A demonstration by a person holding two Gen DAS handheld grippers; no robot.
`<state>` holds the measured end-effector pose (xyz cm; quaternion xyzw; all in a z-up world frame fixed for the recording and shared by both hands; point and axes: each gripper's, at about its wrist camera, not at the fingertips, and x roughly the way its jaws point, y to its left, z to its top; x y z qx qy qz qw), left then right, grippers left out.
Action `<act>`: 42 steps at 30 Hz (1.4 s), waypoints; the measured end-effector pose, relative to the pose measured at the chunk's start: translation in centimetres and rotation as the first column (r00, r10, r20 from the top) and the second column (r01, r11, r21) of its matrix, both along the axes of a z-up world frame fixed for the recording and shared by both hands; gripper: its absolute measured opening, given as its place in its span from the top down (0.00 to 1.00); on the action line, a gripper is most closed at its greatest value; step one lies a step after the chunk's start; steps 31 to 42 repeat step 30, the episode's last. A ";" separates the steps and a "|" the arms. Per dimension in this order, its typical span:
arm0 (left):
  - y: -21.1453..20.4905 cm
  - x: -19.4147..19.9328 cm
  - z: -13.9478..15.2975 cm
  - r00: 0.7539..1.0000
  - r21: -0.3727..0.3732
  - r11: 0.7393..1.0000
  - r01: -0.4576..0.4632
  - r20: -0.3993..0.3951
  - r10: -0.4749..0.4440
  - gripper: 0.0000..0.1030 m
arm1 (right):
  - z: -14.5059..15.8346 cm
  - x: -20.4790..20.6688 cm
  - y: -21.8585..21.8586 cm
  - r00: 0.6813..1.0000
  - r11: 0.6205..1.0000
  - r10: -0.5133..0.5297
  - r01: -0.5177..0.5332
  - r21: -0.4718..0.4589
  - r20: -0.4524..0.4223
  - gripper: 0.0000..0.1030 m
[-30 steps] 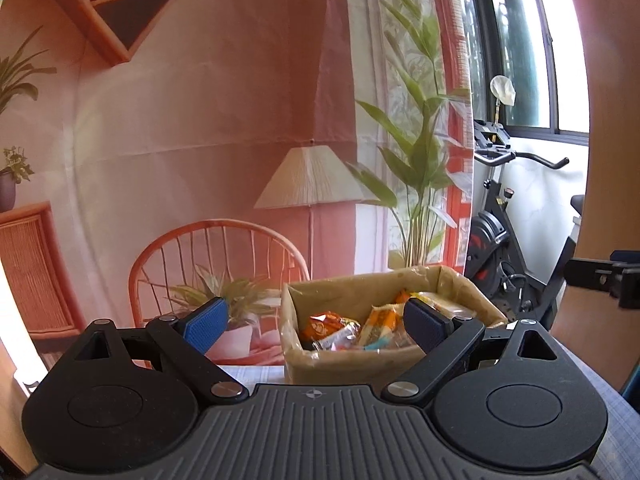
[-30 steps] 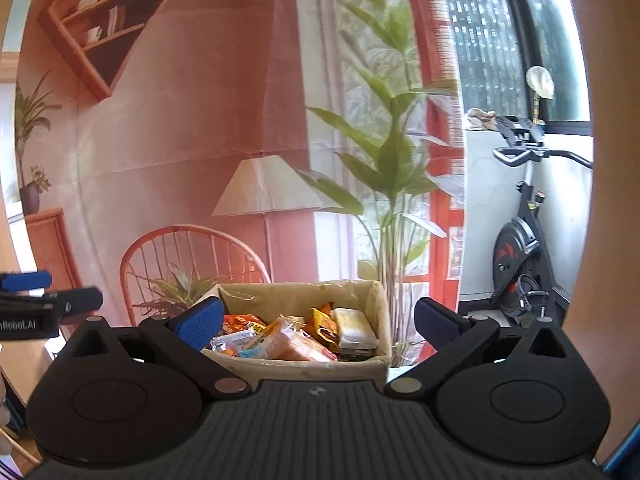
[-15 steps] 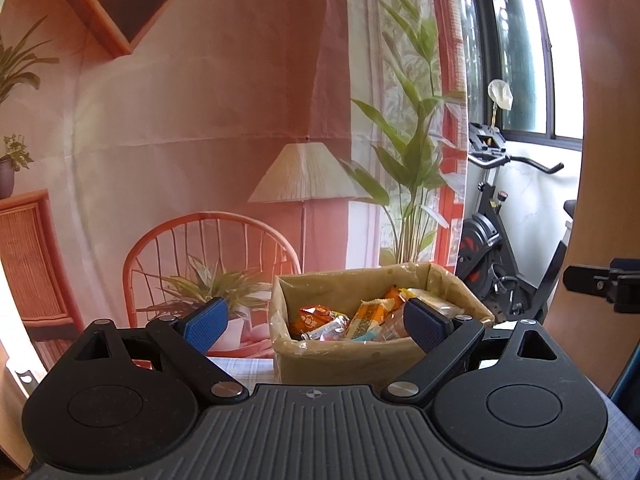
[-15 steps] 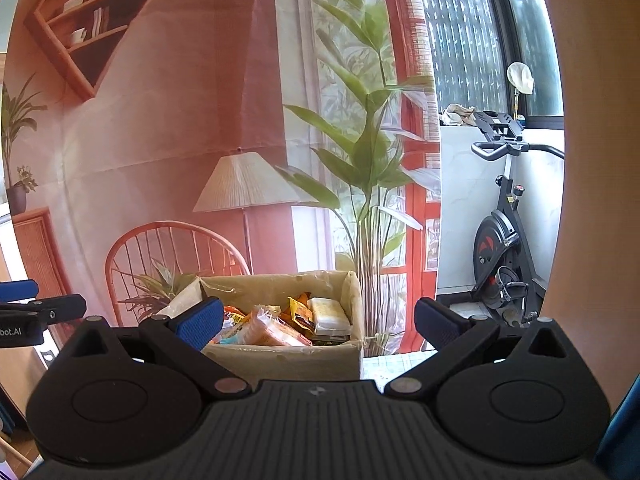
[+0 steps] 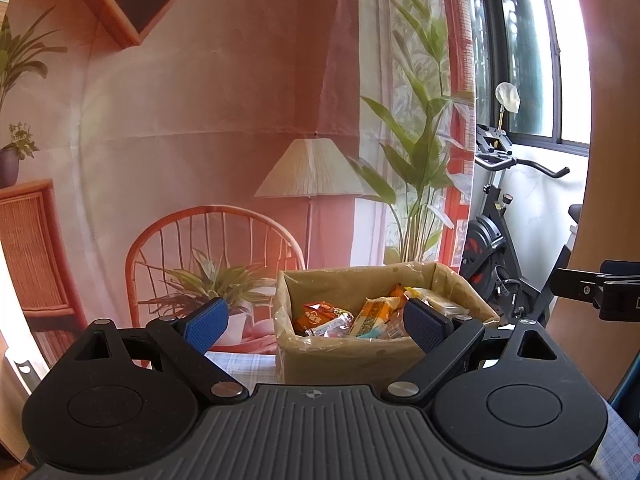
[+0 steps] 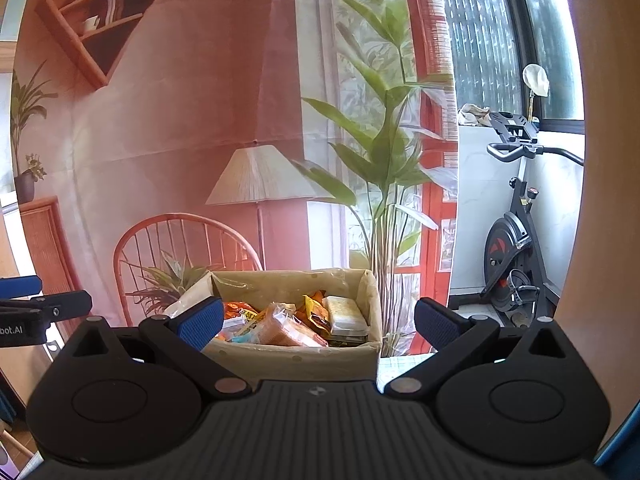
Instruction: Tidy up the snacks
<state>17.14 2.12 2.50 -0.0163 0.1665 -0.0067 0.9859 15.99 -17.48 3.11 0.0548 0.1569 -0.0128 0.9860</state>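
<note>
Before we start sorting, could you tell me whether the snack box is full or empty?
Full: wrapped snacks heap up to the box rim.

Home room staged for recording, printed backdrop [image 6: 180, 120] of shelves, lamp and wicker chair hung as a creased sheet, exercise bike [image 6: 516, 240] by a window [image 5: 540, 60], checked cloth on the desk [image 5: 240, 364]

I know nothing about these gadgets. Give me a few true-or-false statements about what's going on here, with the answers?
1. Both claws are open and hold nothing. True: left claw, right claw.
2. The cardboard box is empty. False: it holds snack packets.
3. The box has a plastic lining. True.
4. An exercise bike stands at the right. True.
5. The left claw grips an orange packet. False: the orange packet lies in the box.
</note>
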 end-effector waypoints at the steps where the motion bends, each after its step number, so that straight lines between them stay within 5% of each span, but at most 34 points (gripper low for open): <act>1: 0.0 0.0 0.0 1.000 -0.001 1.000 -0.001 0.000 0.001 0.07 | 0.0 0.1 0.1 1.000 1.000 0.001 -0.001 -0.001 0.000 0.00; 42: 0.0 0.0 -0.2 1.000 -0.017 1.000 0.004 0.007 -0.004 0.07 | -0.3 0.8 0.5 1.000 1.000 0.013 -0.013 0.000 -0.008 0.00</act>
